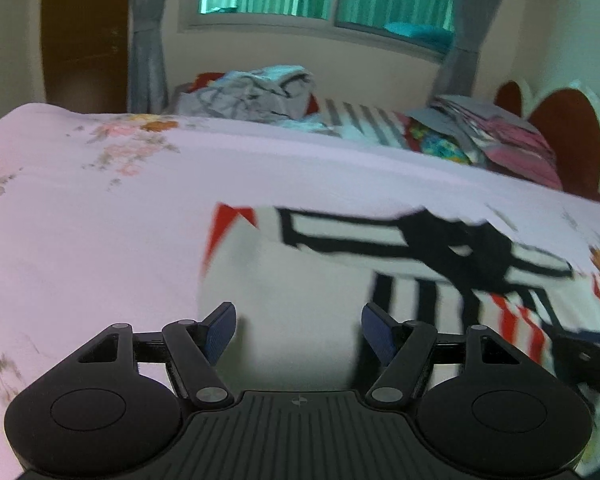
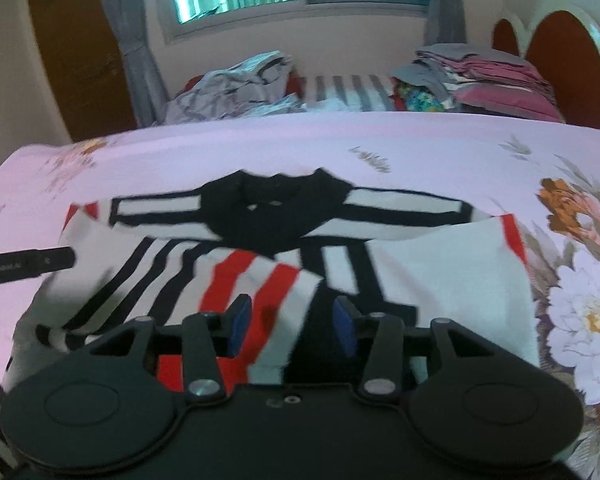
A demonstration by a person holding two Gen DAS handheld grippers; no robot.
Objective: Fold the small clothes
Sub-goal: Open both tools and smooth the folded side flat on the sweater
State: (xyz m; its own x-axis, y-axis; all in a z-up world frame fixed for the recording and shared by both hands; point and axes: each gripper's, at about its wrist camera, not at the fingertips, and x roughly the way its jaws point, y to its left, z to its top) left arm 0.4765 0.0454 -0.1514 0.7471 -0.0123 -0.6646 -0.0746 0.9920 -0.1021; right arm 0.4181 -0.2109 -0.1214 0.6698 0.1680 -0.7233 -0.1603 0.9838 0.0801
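Hardly any legible writing.
Only a faint pale print along the black bar (image 2: 28, 265) entering from the left edge of the right wrist view, too small and blurred to spell out. A small round emblem on the left gripper's ribbed body (image 1: 299, 401), no letters readable.

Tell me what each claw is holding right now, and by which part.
Nothing. The left claw and the right claw both stand open above the striped shirt.
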